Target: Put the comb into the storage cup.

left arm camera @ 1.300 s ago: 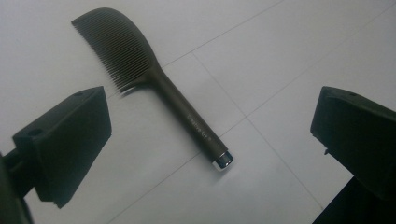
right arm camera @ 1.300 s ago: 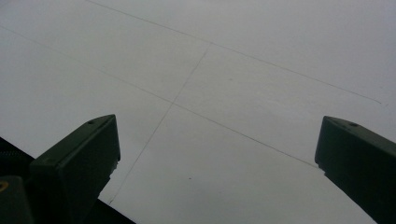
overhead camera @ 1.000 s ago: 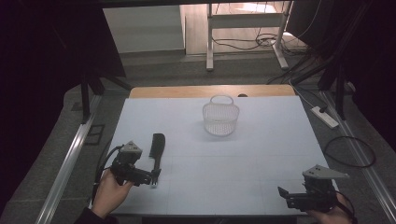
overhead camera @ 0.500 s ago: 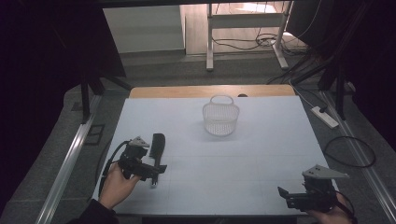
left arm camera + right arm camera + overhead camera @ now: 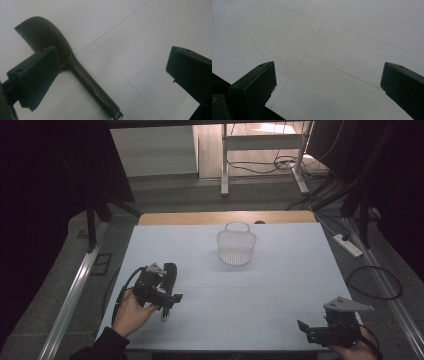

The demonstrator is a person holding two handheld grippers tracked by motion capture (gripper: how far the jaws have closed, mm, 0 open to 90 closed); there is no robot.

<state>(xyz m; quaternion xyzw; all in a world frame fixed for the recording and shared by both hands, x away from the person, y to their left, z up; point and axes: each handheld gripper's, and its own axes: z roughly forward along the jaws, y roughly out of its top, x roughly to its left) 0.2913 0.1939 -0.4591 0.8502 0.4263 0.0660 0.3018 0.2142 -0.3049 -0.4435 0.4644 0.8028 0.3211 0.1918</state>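
Dark plastic comb (image 5: 75, 67) lies flat on the white table (image 5: 280, 285) — beneath the left gripper (image 5: 159, 297), jaws wide apart, not touching it. Right gripper (image 5: 320, 332) — likewise agape, empty, near corner.

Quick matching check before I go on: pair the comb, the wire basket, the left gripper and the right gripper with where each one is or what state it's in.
Things:
1. comb
2. wire basket
3. left gripper
4. right gripper

Places or states:
A. far middle of the table, upright
B. jaws open over the comb's handle
C. near right corner, jaws open over bare table
D. lying flat on the table's left side

Pairs: 1-D, 2-A, 3-B, 4-C
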